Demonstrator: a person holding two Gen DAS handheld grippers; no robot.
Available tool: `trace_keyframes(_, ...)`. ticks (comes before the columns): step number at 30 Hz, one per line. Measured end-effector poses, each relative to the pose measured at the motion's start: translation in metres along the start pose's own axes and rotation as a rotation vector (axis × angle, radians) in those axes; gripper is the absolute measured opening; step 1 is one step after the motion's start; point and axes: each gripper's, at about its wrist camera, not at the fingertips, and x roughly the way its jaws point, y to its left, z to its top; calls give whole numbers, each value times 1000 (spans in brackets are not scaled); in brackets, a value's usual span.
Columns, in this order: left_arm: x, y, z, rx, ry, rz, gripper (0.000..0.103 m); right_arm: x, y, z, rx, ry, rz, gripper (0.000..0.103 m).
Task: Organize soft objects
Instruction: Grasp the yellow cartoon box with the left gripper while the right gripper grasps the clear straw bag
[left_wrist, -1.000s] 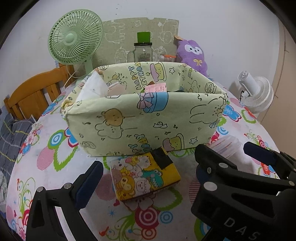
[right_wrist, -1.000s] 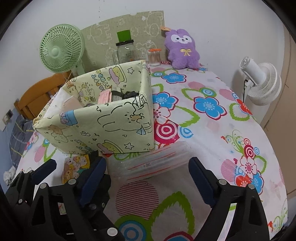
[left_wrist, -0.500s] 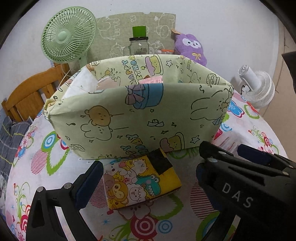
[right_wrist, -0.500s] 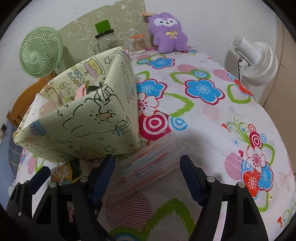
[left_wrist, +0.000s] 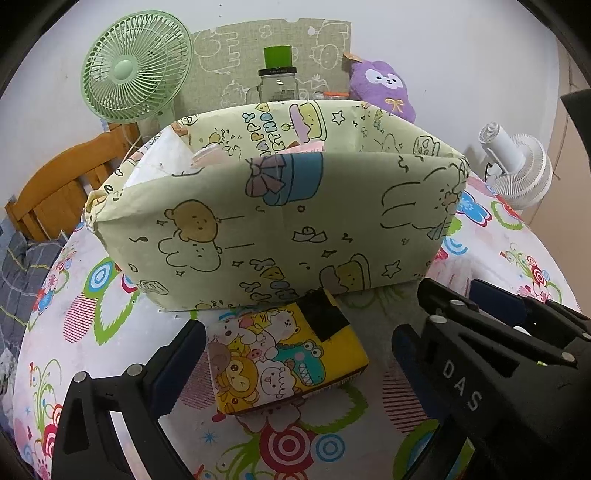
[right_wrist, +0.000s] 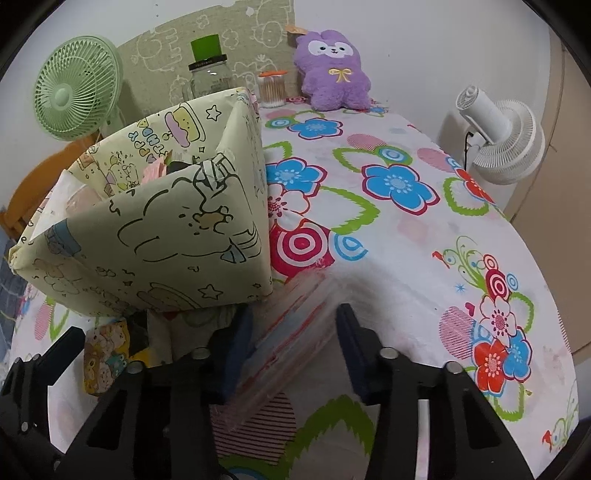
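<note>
Two hand-held grippers work at a flower-print tablecloth (right_wrist: 406, 236) in front of a pale green cartoon-print fabric bin (left_wrist: 280, 229), which already holds pink and white soft items. The right gripper (right_wrist: 291, 350), at the near edge of the table just right of the bin's corner, has just been closing its jaws around a clear plastic packet with red stripes (right_wrist: 288, 332); the packet lies between the blue pads, the left pad against its edge, though whether both pads press on it cannot be told. The left gripper (left_wrist: 295, 365) stands wide open, its pads straddling a yellow pouch printed with cartoon animals (left_wrist: 284, 354) that lies flat on the cloth, touching the bin's near wall, with neither pad clearly on it. At the far side of the table stand a green fan (left_wrist: 135, 70), a glass jar (left_wrist: 279, 83) and a purple plush toy (right_wrist: 334, 70); a white fan (right_wrist: 506, 140) sits at the right
</note>
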Motion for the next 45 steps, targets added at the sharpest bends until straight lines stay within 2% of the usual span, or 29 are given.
trace_keyframes(5,-2,-3,-4,19,0,3,101,-7,4,-6,-43,-12,22,31)
trace_keyframes(11,-1,8,-12,-26,26,-3,101,-15,4,-15,-41,-18,60,29)
trace_keyframes(20,-11,10,-22,-26,16,13,101,-28,10,-26,-64,-34,126,24)
trace_keyframes(23,-11,11,-22,-28,15,14,101,-32,12,-28,-79,-44,150,20)
trace_keyframes(32,-2,8,-13,-24,21,9,101,-31,10,-22,-72,-35,186,20)
trace_keyframes(36,7,7,-10,-24,51,0,100,-28,7,-20,-60,-23,190,22)
trace_keyframes(40,11,8,-10,-31,64,-20,92,-25,6,-19,-49,-13,192,29)
trace_keyframes(42,11,8,-10,-36,61,-37,86,-25,5,-18,-47,-17,187,35)
trace_keyframes(44,10,8,-10,-36,56,-36,84,-25,5,-18,-44,-19,178,48)
trace_keyframes(45,10,8,-11,-37,54,-38,84,-25,4,-18,-42,-19,178,51)
